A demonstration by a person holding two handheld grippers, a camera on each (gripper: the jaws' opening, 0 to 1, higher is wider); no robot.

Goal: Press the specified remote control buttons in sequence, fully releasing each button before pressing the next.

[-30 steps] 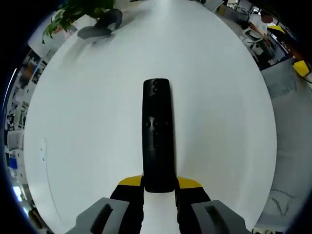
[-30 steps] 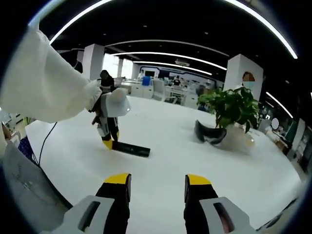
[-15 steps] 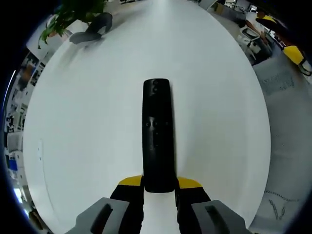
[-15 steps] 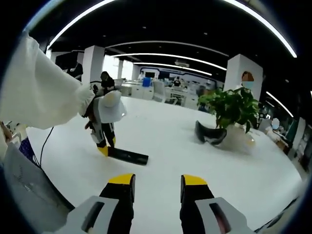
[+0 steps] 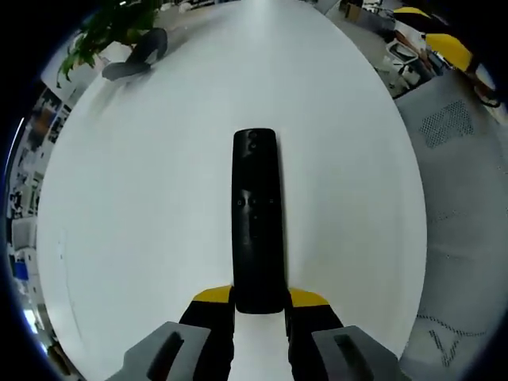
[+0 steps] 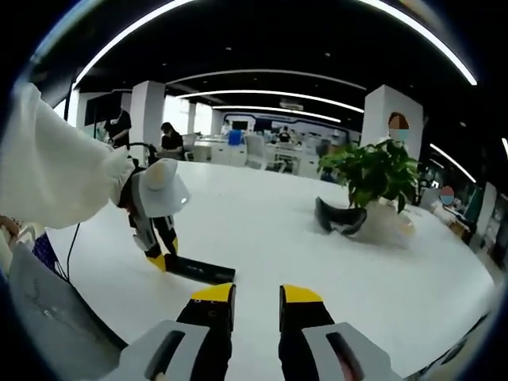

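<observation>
A long black remote (image 5: pixel 255 222) lies on the white table (image 5: pixel 143 198), pointing away from me. My left gripper (image 5: pixel 259 300) is shut on its near end, one yellow-tipped jaw on each side. In the right gripper view, that left gripper (image 6: pixel 159 258) stands at the left under a white sleeve (image 6: pixel 55 175), with the remote (image 6: pixel 198 271) flat on the table beside it. My right gripper (image 6: pixel 257 295) hovers above the table just in front of the remote. It is open with a narrow gap and nothing between its fingers.
A potted green plant (image 6: pixel 373 171) and a dark curved object (image 6: pixel 340 218) stand at the far side of the table. They also appear as the plant (image 5: pixel 119 24) and the dark object (image 5: pixel 135 59). The table edge (image 5: pixel 413 238) curves on the right, with yellow chairs (image 5: pixel 444 44) beyond.
My right gripper's jaws have drawn closer together. The right view has shifted, so the left gripper and remote sit lower and nearer. The remote stays held in the left jaws.
</observation>
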